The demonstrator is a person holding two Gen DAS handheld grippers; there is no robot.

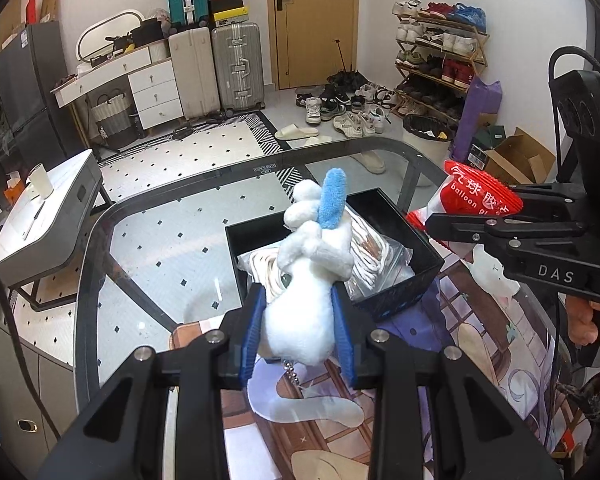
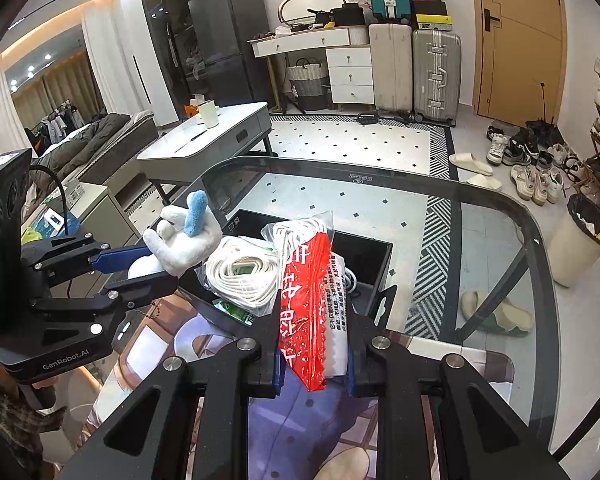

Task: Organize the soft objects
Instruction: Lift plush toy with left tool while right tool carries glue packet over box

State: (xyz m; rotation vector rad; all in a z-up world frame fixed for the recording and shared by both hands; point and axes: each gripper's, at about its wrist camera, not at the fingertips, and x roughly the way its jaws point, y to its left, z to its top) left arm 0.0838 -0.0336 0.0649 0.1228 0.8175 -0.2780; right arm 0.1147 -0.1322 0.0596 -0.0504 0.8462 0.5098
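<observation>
**Two soft items held up by the black box, one per gripper**

Taking the black box (image 1: 396, 292) on the glass table (image 1: 148, 240) as the landmark and going left to right: the left gripper (image 1: 300, 320) is clamped on one white plush toy (image 1: 304, 304), blue pads pressing its body from both sides. The toy hangs just on the near-left side of the box, above its near wall, with its single blue ear or tail (image 1: 333, 199) sticking up over the opening. My reading is that it is gripped round the middle so the limp limbs dangle clear and it can be lowered straight in.

Inside the box lie two clear bags of coiled white cord (image 2: 244, 276), one flatter toward the left, the other (image 2: 300, 232) standing more upright toward the right. They already take up much of the space, which likely explains why both new items are held above rather than pushed in.

To the right of the box, the right gripper (image 2: 314, 344) is closed on one red-and-white packet (image 2: 312, 300), labelled for balloon glue, pinched across its thin width. From the left wrist view the packet (image 1: 476, 196) sits above and just beyond the box's right wall. A flat packet held edge-on like this would, I judge, slip down beside the bags.

Under the box's near side lies one printed mat (image 1: 480, 344).
</observation>
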